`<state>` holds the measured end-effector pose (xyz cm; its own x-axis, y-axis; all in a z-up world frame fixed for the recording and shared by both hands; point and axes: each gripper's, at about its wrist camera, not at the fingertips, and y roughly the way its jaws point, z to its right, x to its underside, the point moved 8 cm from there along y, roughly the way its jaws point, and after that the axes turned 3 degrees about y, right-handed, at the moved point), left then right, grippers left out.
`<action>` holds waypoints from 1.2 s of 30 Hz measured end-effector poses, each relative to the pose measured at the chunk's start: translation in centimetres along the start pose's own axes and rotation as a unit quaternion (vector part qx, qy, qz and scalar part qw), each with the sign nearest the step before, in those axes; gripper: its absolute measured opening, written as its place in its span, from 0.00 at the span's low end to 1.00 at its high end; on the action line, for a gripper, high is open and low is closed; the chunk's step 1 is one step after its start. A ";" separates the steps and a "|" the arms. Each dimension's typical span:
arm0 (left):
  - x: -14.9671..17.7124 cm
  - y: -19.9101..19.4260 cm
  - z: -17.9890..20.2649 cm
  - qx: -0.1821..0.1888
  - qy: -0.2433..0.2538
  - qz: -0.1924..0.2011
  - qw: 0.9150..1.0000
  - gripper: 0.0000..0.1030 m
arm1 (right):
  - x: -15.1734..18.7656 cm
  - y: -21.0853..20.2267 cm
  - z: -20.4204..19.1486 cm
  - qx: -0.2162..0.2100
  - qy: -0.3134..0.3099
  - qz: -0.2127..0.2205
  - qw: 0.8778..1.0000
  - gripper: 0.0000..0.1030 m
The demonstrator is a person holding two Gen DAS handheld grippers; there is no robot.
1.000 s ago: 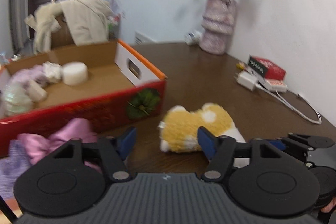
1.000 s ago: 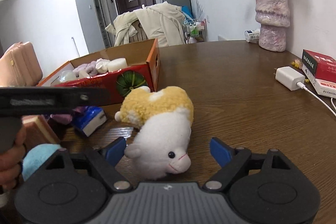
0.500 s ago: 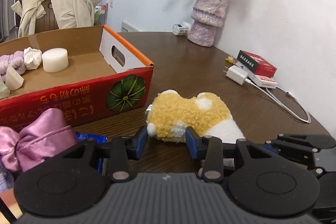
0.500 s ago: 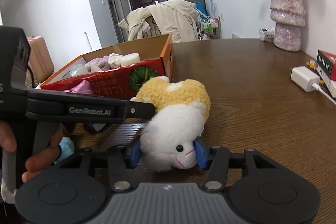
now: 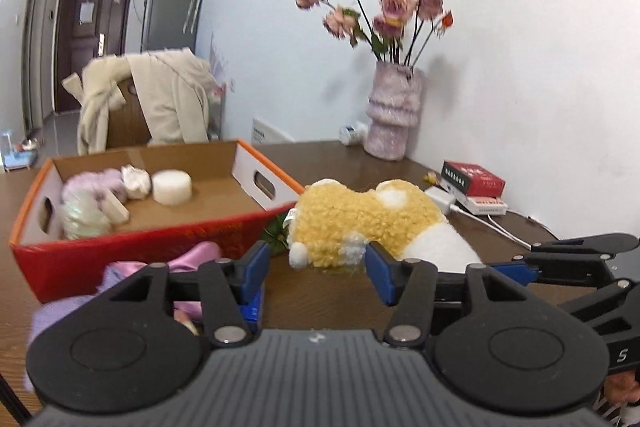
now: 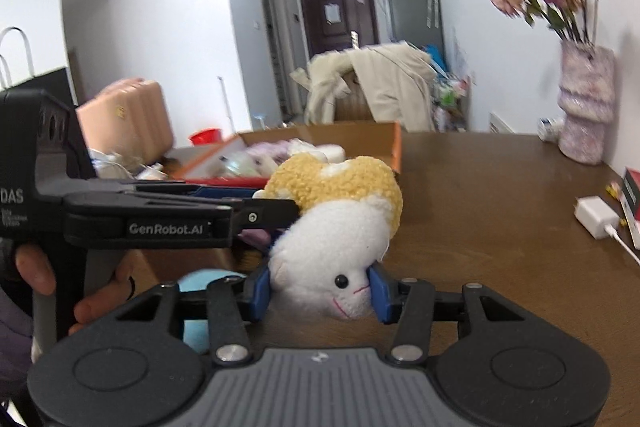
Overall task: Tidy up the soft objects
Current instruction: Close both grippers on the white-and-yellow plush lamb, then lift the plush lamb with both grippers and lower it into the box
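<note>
A yellow and white plush sheep point(image 5: 360, 219) is lifted above the brown table point(image 6: 480, 195). My right gripper point(image 6: 318, 287) is shut on its white head point(image 6: 332, 267). My left gripper point(image 5: 316, 269) stands with jaws apart on either side of the plush's yellow rear, just under it; the pads point(image 5: 378, 271) seem not to squeeze it. A red and orange cardboard box point(image 5: 120, 251) to the left holds a purple fluffy item point(image 5: 92, 183), a white round pad point(image 5: 173, 186) and other soft things. A pink satin bow point(image 5: 196, 255) lies in front of the box.
A vase of dried flowers point(image 5: 394, 115) stands at the back against the wall. A red packet point(image 5: 474, 179), a white charger point(image 6: 596, 217) and its cable lie at the right. A light blue soft item point(image 6: 200, 283) lies near the left hand.
The right gripper closed on the plush's head and lifted it off the table. The left gripper, nearly closed on its rear half a second ago, has opened wider. Both cameras rose.
</note>
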<state>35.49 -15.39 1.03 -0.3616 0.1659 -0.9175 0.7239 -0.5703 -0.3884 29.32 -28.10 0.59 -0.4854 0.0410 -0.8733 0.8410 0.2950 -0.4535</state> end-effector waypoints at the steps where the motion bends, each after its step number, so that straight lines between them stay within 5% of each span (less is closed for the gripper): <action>1: -0.2 -0.4 -0.1 -0.002 -0.001 0.005 1.000 0.53 | -0.3 -0.2 -0.4 -0.001 -0.006 0.001 1.000 0.47; 12: -5.3 2.5 -3.9 0.000 0.003 0.022 1.000 0.49 | -6.4 3.3 -0.4 -0.042 -0.033 -0.027 0.998 0.47; 27: -7.8 21.9 -15.6 -0.016 -0.079 -0.076 0.994 0.49 | -13.6 23.5 4.7 0.042 -0.033 -0.114 0.992 0.47; 31: -7.0 24.1 -17.0 -0.008 -0.114 -0.110 0.987 0.42 | -13.7 27.6 5.0 0.070 -0.042 -0.143 0.986 0.47; 36: -6.7 24.2 -17.2 -0.023 -0.094 -0.124 0.988 0.43 | -13.1 30.5 5.5 0.044 -0.029 -0.174 0.983 0.48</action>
<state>65.54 -16.49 -3.66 -0.6311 0.1413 -0.7628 0.6237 -0.4921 -0.6072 62.61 -24.86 -2.75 -0.7346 -0.1026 -0.6707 0.6459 0.1971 -0.7375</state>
